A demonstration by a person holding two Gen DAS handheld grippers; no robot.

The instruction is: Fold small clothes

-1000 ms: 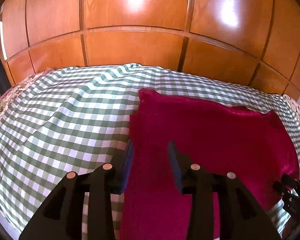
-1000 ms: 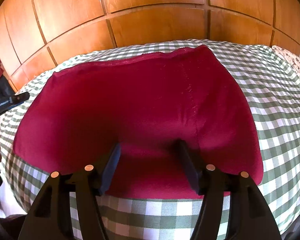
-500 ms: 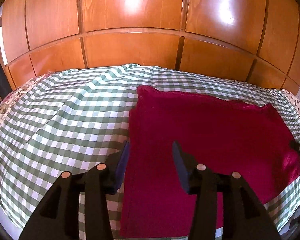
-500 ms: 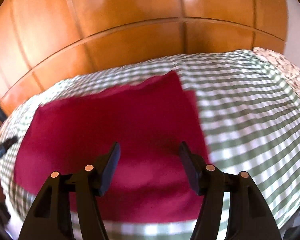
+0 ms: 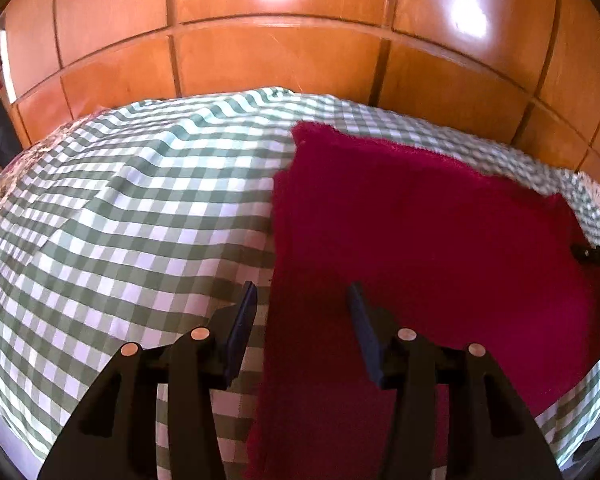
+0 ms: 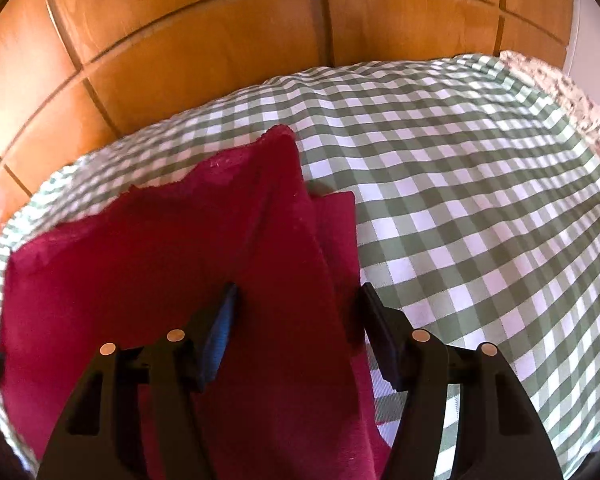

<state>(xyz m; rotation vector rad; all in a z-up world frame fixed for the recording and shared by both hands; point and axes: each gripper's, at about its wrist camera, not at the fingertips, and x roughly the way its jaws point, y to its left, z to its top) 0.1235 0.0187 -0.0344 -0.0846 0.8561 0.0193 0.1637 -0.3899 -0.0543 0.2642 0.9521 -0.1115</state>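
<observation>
Black fingers of the left claw (image 5: 302, 300) gape over the near left edge of a crimson cloth (image 5: 420, 240), pinching nothing. Right claw (image 6: 296, 300) likewise stands open above its right edge. Green-checked tabletop (image 5: 120, 220) carries it; wooden panelling (image 5: 280, 60) rises beyond.

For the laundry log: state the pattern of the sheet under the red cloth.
Green-and-white gingham check sheet, clearest in the left wrist view.

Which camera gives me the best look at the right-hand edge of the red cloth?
The right wrist view: the red cloth's layered right edge runs up between the fingers of the open right gripper. In the left wrist view that edge sits at the frame's distorted margin.
</observation>
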